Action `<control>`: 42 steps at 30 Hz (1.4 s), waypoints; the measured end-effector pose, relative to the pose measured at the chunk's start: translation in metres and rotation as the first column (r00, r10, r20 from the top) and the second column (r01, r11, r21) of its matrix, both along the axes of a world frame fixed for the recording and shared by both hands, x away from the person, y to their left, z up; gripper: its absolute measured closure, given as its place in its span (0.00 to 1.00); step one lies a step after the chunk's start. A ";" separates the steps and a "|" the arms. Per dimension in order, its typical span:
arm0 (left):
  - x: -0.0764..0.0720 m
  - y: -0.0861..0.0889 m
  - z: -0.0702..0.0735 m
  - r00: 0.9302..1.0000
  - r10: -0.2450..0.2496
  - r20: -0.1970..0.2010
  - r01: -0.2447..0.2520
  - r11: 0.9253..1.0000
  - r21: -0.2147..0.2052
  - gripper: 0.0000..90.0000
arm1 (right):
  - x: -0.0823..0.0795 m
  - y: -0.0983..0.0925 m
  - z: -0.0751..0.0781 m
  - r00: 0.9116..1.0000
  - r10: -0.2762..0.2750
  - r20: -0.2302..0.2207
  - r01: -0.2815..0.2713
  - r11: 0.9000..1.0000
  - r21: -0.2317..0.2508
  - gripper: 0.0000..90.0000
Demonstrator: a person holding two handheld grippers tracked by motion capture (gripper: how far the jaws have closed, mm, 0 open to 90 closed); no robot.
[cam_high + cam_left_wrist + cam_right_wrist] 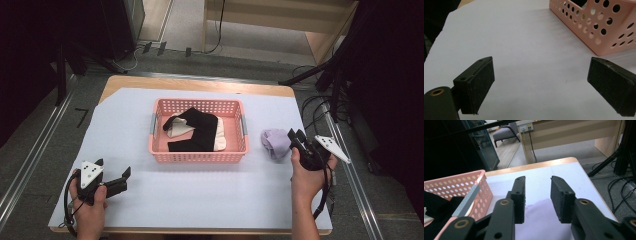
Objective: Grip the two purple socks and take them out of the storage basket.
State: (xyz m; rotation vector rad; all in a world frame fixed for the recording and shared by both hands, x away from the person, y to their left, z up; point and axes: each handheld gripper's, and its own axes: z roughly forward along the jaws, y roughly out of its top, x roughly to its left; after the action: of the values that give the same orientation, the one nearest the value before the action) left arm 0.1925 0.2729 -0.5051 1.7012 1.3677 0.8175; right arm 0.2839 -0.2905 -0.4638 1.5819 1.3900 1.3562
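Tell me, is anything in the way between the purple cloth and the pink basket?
Nothing visible. The crumpled lilac cloth lies by the right gripper, and bare white table cover separates it from the pink plastic basket.

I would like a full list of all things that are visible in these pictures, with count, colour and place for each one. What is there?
basket: one, pink, perforated, at the middle of the table, with grey handles at its short sides
black cloth: one, black, lying in the basket
cream cloth: cream pieces, in the basket, partly under the black cloth; the count cannot be told
purple cloth: one, light purple, on the table right of the basket
table: one, wood edge, covered with a white sheet
cables: several, black, on the floor right of the table
left gripper: one, black, open, near the front left corner
right gripper: one, black, open, at the purple cloth
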 end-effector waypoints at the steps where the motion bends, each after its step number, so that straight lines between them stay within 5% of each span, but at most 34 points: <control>1: 0.000 0.000 0.000 1.000 0.001 0.000 -0.001 1.000 0.003 0.09 | -0.003 -0.003 -0.001 1.000 -0.003 0.001 0.003 1.000 0.005 0.71; 8: 0.000 -0.001 0.000 1.000 0.003 0.003 -0.003 1.000 0.009 0.09 | -0.031 -0.020 -0.013 1.000 -0.019 -0.019 0.018 0.999 -0.045 0.57; 16: -0.001 -0.001 0.000 1.000 0.000 0.018 0.000 1.000 0.008 0.09 | -0.058 -0.039 -0.035 0.997 0.025 -0.071 -0.030 0.997 -0.068 0.41; 18: -0.002 -0.001 0.000 1.000 0.000 0.022 0.000 1.000 0.009 0.09 | -0.066 -0.046 -0.039 0.997 0.040 -0.069 -0.047 0.993 -0.106 0.35; 21: -0.003 -0.001 0.000 1.000 -0.005 0.031 0.005 1.000 0.011 0.09 | -0.071 -0.052 -0.041 0.996 0.055 -0.066 -0.061 0.995 -0.081 0.32; 33: -0.005 0.000 0.000 0.999 -0.007 0.044 0.007 1.000 0.000 0.09 | -0.092 -0.063 -0.059 0.994 0.060 -0.086 -0.065 0.996 -0.057 0.29; 42: -0.005 -0.001 0.000 0.999 0.011 0.052 -0.012 1.000 0.005 0.15 | -0.098 -0.059 -0.065 0.994 0.085 -0.071 -0.091 0.992 -0.090 0.23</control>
State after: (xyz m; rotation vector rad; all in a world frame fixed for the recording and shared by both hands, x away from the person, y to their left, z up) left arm 0.1875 0.2715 -0.5053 1.6660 1.3422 0.8668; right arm 0.1860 -0.3492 -0.5289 1.5332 1.5568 1.2802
